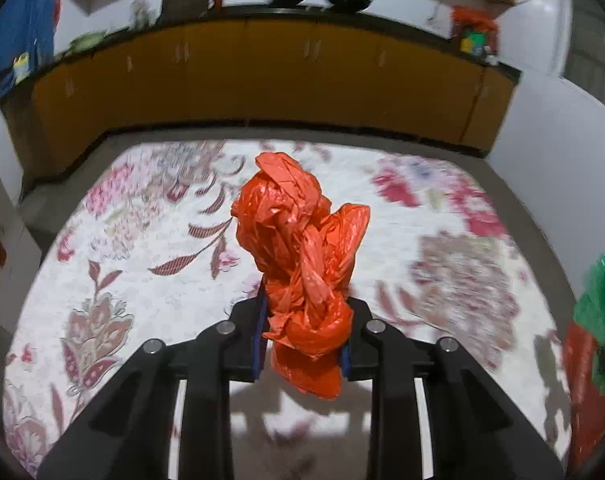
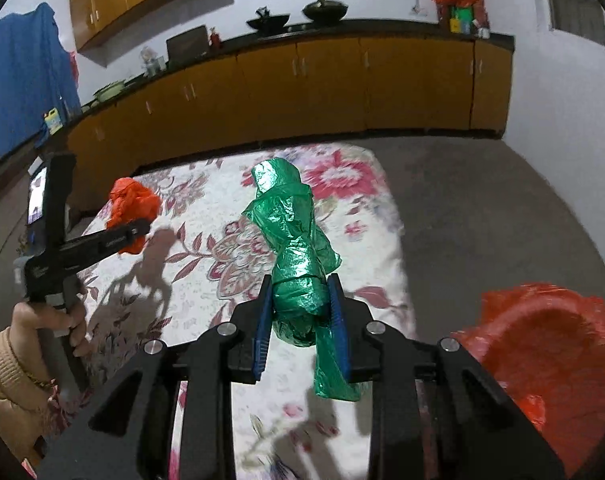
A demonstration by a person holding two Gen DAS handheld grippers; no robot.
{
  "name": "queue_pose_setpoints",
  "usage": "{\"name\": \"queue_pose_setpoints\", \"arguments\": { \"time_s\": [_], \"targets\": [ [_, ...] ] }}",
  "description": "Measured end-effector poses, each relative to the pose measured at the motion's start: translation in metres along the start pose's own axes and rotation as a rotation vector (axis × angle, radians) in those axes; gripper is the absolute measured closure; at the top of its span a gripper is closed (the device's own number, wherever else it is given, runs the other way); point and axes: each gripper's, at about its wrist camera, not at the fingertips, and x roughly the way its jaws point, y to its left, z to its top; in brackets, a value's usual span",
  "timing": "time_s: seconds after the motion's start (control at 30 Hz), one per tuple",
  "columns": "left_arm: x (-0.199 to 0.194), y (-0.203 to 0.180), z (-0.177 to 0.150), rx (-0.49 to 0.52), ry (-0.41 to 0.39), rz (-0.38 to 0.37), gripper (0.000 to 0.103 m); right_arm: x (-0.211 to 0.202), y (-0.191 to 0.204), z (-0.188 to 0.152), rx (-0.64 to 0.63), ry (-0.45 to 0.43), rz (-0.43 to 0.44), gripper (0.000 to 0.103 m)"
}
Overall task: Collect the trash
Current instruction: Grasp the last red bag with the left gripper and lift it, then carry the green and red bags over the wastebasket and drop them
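My left gripper (image 1: 305, 312) is shut on a crumpled orange plastic bag (image 1: 302, 248) and holds it above the floral cloth (image 1: 142, 280). My right gripper (image 2: 300, 296) is shut on a twisted green plastic bag (image 2: 292, 248), also held above the floral cloth (image 2: 206, 248). In the right wrist view the left gripper (image 2: 130, 230) shows at the left with its orange bag (image 2: 132, 202). A bin lined with a red bag (image 2: 550, 344) stands at the lower right, open at the top; in the left wrist view it (image 1: 586, 384) sits at the right edge under the green bag (image 1: 602, 292).
The floral cloth lies on a grey floor (image 2: 482, 220). Yellow cabinets (image 2: 302, 88) under a dark counter with pots run along the back wall. A white wall (image 2: 562, 120) is at the right. A blue cloth (image 2: 22, 80) hangs at the left.
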Motion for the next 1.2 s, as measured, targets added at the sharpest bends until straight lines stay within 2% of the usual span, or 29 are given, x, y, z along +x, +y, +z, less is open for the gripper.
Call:
{"name": "queue_pose_setpoints", "arguments": {
  "time_s": [0.13, 0.3, 0.63, 0.9, 1.2],
  "targets": [
    [-0.045, -0.02, -0.008, 0.055, -0.053, -0.037, 0.075, -0.034, -0.015, -0.002, 0.037, -0.046, -0.031, 0.076],
    [-0.093, -0.051, -0.017, 0.1, -0.082, -0.124, 0.075, -0.077, -0.027, -0.004, 0.072, -0.107, -0.068, 0.076],
    [-0.163, -0.12, -0.035, 0.19, -0.123, -0.276, 0.075, -0.141, -0.049, -0.013, 0.123, -0.182, -0.139, 0.076],
    [-0.193, -0.162, -0.051, 0.246, -0.117, -0.362, 0.076, -0.178, -0.069, -0.024, 0.179, -0.218, -0.189, 0.076],
    [-0.202, -0.195, -0.062, 0.284, -0.095, -0.428, 0.075, -0.191, -0.085, -0.032, 0.235, -0.223, -0.215, 0.076]
  ]
}}
